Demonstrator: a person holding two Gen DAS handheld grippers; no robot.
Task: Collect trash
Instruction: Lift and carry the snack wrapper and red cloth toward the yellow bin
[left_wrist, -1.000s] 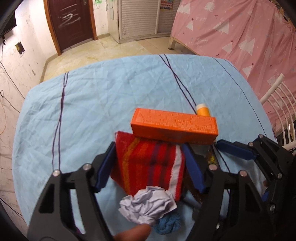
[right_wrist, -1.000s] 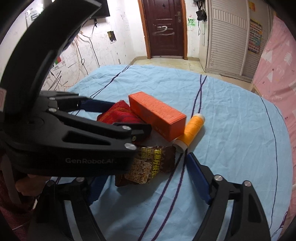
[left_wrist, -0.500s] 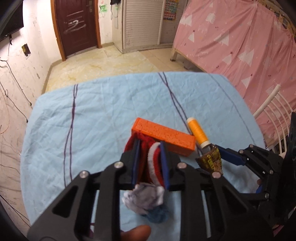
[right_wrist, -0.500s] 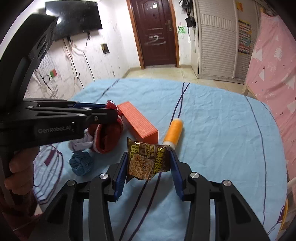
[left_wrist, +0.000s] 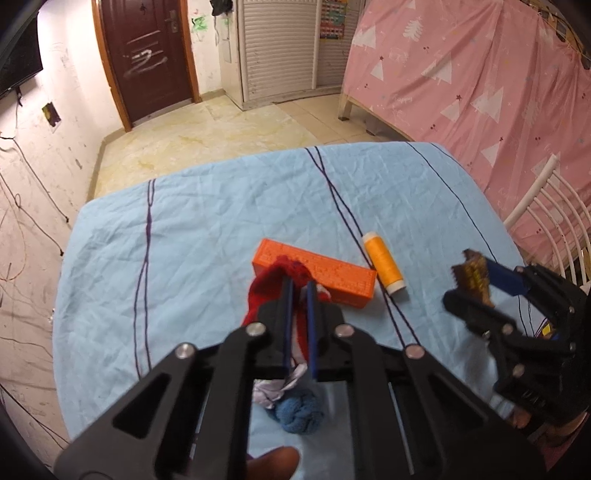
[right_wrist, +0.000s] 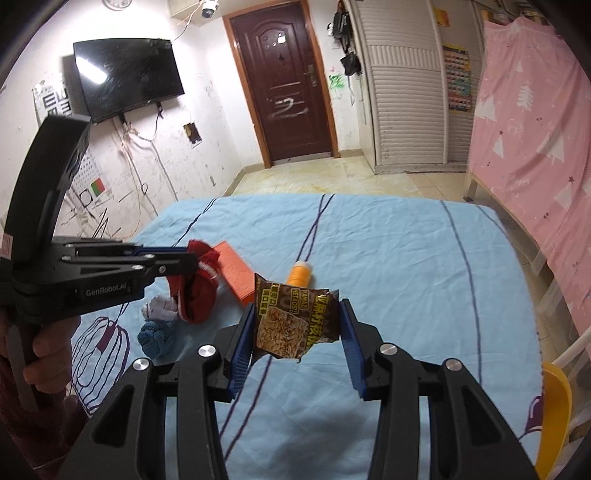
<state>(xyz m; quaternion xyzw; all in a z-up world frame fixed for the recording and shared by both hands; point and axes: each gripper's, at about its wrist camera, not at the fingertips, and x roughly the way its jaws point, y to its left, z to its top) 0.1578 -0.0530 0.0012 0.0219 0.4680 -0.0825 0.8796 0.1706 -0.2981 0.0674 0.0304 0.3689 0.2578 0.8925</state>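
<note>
The left gripper (left_wrist: 299, 295) pinches a red knitted sock (left_wrist: 271, 286) lifted off the blue tablecloth (left_wrist: 207, 229) — its lower part hidden behind the fingers. The right gripper (right_wrist: 297, 334) clamps a brown crinkled snack wrapper (right_wrist: 293, 319); crumpled white paper (right_wrist: 159, 308) lies below, half blurred.

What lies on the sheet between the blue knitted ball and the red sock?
A crumpled white paper wad, touching the sock, just above the ball; right wrist view.

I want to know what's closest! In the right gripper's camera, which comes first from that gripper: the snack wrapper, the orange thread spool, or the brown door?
1. Snack wrapper, held in the right gripper.
2. Orange thread spool, lying on the blue sheet just beyond.
3. Brown door, on the far wall.
</note>
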